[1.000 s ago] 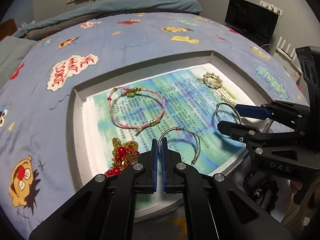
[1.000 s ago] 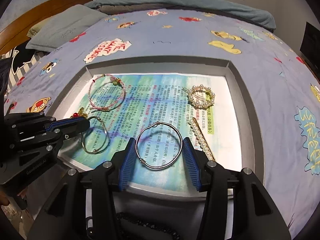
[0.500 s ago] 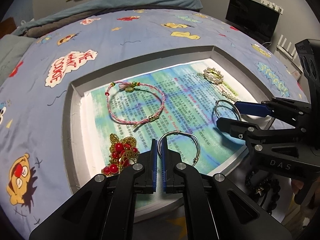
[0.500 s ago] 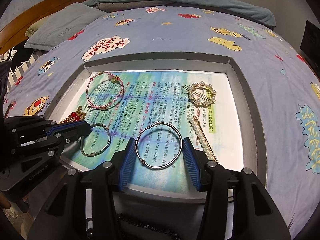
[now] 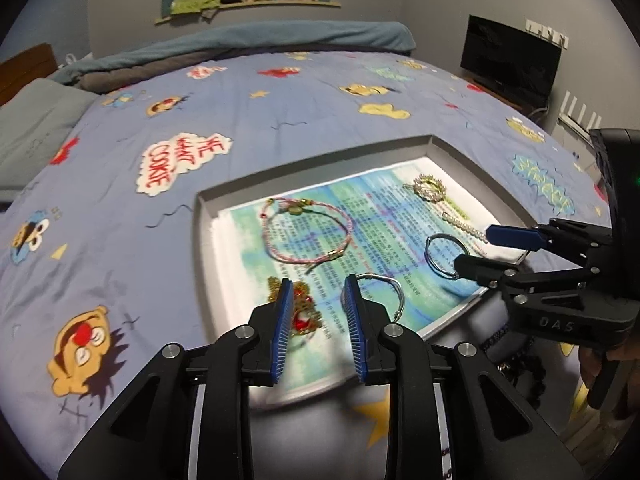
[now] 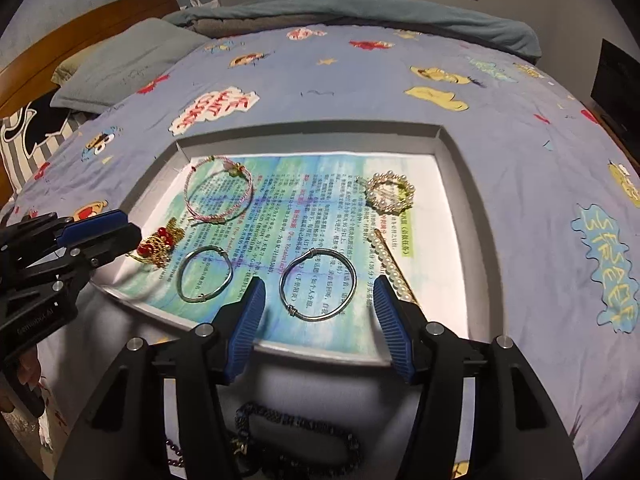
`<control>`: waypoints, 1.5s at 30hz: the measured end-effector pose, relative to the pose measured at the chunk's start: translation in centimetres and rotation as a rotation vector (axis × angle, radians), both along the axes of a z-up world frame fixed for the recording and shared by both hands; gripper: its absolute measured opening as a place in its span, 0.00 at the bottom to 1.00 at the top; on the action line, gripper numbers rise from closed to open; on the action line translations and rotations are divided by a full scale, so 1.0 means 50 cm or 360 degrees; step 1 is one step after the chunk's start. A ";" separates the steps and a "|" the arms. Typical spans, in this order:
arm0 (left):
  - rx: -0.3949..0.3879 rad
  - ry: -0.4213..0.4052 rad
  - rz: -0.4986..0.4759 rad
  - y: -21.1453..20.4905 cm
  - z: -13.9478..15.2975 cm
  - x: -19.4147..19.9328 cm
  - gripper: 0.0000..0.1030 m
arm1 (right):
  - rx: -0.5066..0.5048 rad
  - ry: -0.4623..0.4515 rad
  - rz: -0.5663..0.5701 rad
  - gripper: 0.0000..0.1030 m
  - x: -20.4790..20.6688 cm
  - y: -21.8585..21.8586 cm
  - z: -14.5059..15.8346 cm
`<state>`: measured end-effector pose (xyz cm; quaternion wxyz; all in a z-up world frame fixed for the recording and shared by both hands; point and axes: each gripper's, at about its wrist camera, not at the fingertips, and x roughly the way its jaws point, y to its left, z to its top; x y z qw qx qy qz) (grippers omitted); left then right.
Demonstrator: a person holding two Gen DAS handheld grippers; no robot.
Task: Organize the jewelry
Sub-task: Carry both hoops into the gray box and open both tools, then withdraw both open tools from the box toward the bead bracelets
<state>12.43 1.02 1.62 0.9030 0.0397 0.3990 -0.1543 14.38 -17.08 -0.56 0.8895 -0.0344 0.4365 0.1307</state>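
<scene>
A shallow grey tray (image 6: 460, 168) lined with a printed sheet lies on the bed. In it are a pink cord bracelet (image 6: 218, 194), a red and gold ornament (image 6: 158, 245), two silver bangles (image 6: 205, 274) (image 6: 318, 285), a pearl ring brooch (image 6: 390, 193) and a pearl clip (image 6: 390, 266). My left gripper (image 5: 316, 294) is open and empty above the ornament (image 5: 300, 312), with one bangle (image 5: 384, 290) just right of it. My right gripper (image 6: 320, 296) is open and empty around the near side of the other bangle (image 5: 446, 256).
A dark beaded chain (image 6: 296, 436) lies on the blanket in front of the tray, under my right gripper. The cartoon-print blue bedspread (image 5: 120, 184) surrounds the tray. A pillow (image 6: 124, 68) and wooden headboard are at the far left; a dark monitor (image 5: 514, 60) stands at the right.
My left gripper opened and let go of the silver bangle, which now lies flat in the tray, and it shifted left and back. My right gripper stayed open.
</scene>
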 end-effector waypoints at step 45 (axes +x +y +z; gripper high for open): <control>-0.0129 -0.0030 0.0235 0.107 -0.027 -0.245 0.90 | 0.0050 -0.0354 -0.0175 0.95 -0.266 -0.160 0.025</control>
